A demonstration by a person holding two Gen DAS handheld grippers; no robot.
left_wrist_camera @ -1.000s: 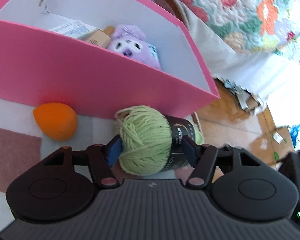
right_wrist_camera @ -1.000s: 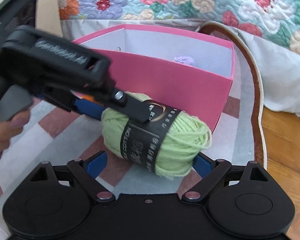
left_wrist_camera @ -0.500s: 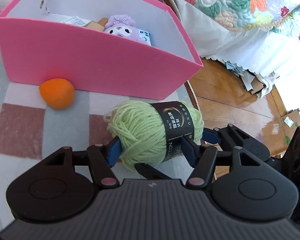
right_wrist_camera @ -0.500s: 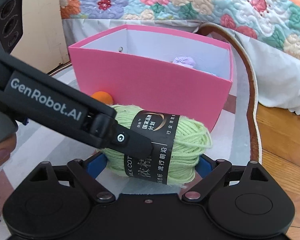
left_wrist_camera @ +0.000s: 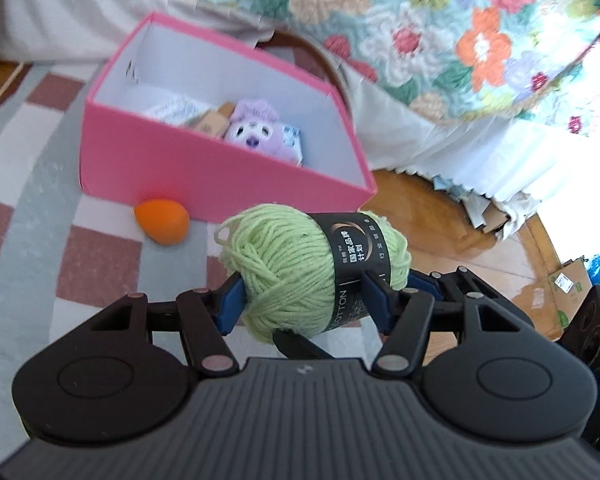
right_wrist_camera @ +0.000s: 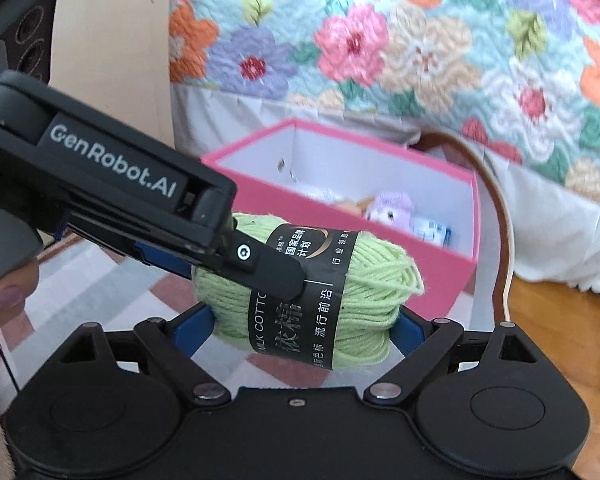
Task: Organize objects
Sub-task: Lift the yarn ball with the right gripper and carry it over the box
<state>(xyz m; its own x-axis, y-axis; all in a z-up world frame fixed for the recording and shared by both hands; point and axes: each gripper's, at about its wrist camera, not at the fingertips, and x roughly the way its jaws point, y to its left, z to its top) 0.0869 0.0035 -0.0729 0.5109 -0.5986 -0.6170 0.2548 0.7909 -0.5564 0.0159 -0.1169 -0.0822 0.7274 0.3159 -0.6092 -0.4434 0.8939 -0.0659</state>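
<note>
A green yarn ball (left_wrist_camera: 296,268) with a black paper band is held in the air by both grippers. My left gripper (left_wrist_camera: 300,300) is shut on it across its middle. My right gripper (right_wrist_camera: 300,328) is shut on its two ends (right_wrist_camera: 364,292). The left gripper's body (right_wrist_camera: 112,196) crosses the right wrist view from the left. The pink box (left_wrist_camera: 148,160) stands on the rug just beyond the yarn, below it. It holds a purple plush toy (left_wrist_camera: 256,128), a tan carton and paper packets. The box also shows in the right wrist view (right_wrist_camera: 440,268).
An orange egg-shaped sponge (left_wrist_camera: 162,220) lies on the checked rug (left_wrist_camera: 40,208) against the box's near wall. A flowered quilt (left_wrist_camera: 420,32) hangs off a bed behind. Wooden floor (left_wrist_camera: 440,216) with cardboard scraps lies to the right.
Both grippers have lifted the yarn ball up off the rug together. The box now sits lower in view and its inside shows more.
</note>
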